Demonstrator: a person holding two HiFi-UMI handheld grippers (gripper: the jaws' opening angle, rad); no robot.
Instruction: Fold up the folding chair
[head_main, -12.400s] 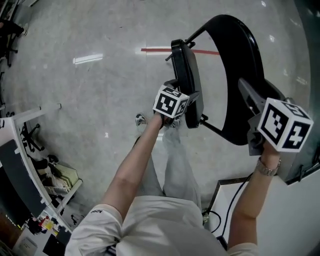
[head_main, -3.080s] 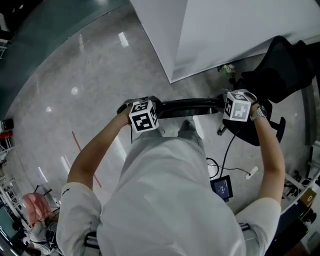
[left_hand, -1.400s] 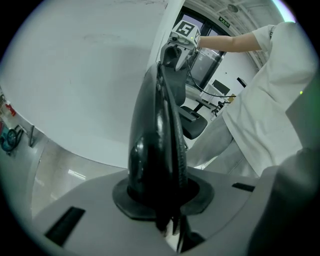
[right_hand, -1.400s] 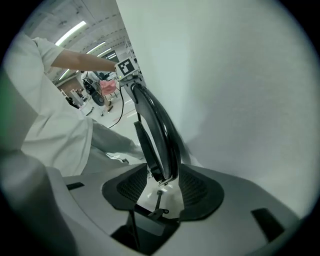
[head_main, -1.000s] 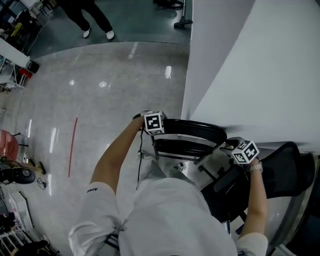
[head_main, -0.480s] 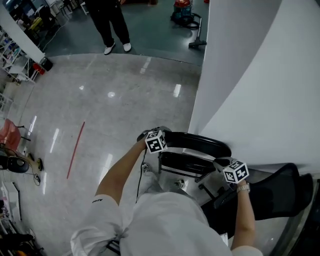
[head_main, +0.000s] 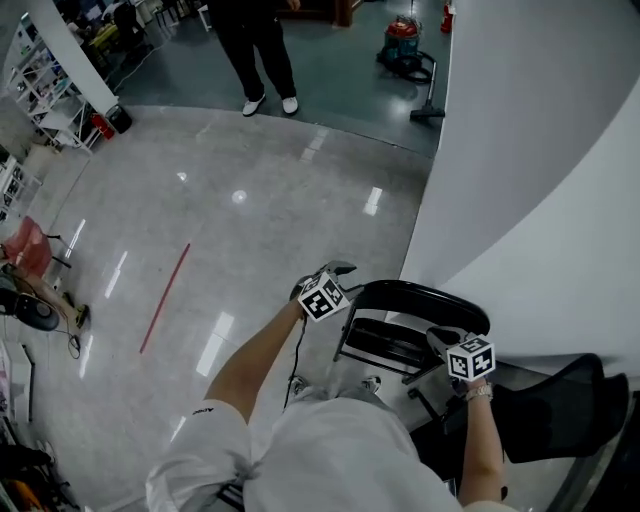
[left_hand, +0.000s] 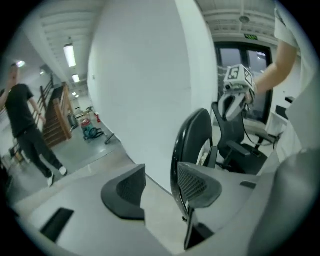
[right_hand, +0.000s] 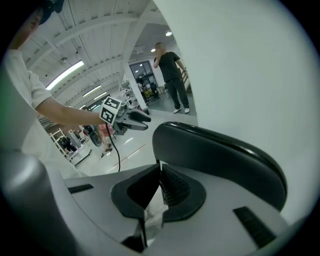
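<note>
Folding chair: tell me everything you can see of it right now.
The folding chair is black and folded flat, standing upright on the grey floor beside the white wall; whether it leans on the wall is unclear. Its glossy curved backrest is on top, the seat tucked against thin dark frame tubes below. Neither gripper holds it: the left gripper, jaws apart and just opening, is off its left end; the right gripper is shut and empty by its right end.

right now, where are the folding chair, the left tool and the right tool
folding chair (head_main: 425, 289): head view, top of its black backrest
left tool (head_main: 341, 268): head view, between its fingertips
right tool (head_main: 436, 336): head view, between its fingertips
</note>
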